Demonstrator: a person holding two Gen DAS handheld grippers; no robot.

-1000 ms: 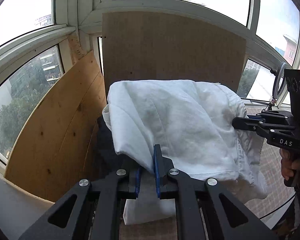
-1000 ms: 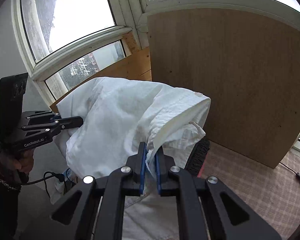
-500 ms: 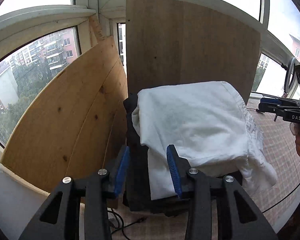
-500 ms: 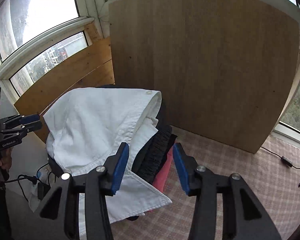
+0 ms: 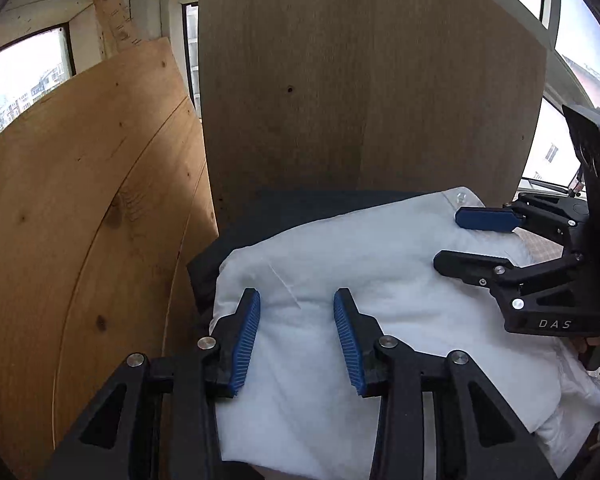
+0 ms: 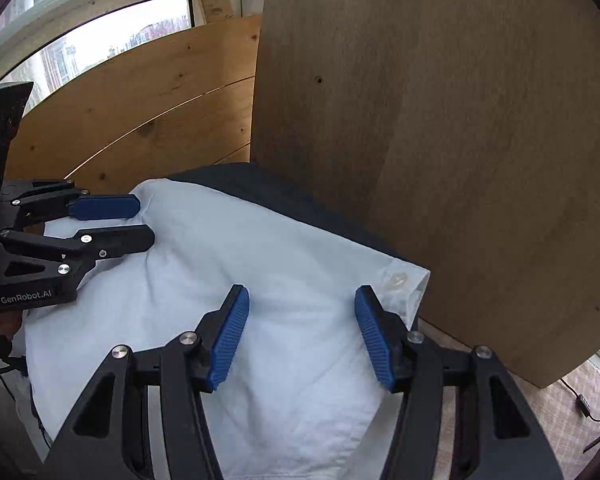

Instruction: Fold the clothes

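White folded shirt (image 5: 340, 280) on top of a dark garment (image 5: 284, 208), the pile pushed up against an upright brown board (image 5: 360, 80). Lighter plywood sheets (image 5: 80, 220) leaning to the left of the pile, windows (image 6: 100, 40) behind.

Left claw (image 5: 296, 340) released, blue pads (image 5: 246, 340) spread wide, low over the near left part of the shirt; touching the cloth or just above it, cannot tell. Nothing gripped between the fingers. Faint crease line in the cloth just ahead of the gap.

Right claw (image 6: 300, 332) likewise released, pads (image 6: 374, 340) far apart, over the right end of the shirt. Cuff with a pale button (image 6: 398, 280) just beyond the right finger, at the shirt's far right corner, close to the brown board. In the left wrist view, same claw (image 5: 456, 240) entering from the right, marked DAS, fingers parted one above the other over the shirt's right edge. In the right wrist view, left claw (image 6: 140, 222) entering from the left, marked GenRobot.AI, over the shirt's left edge.

Dark garment showing as a strip along the far side of the shirt. Checked cloth (image 6: 580, 384) on the bench at lower right, thin black cable (image 6: 580, 400) across it.
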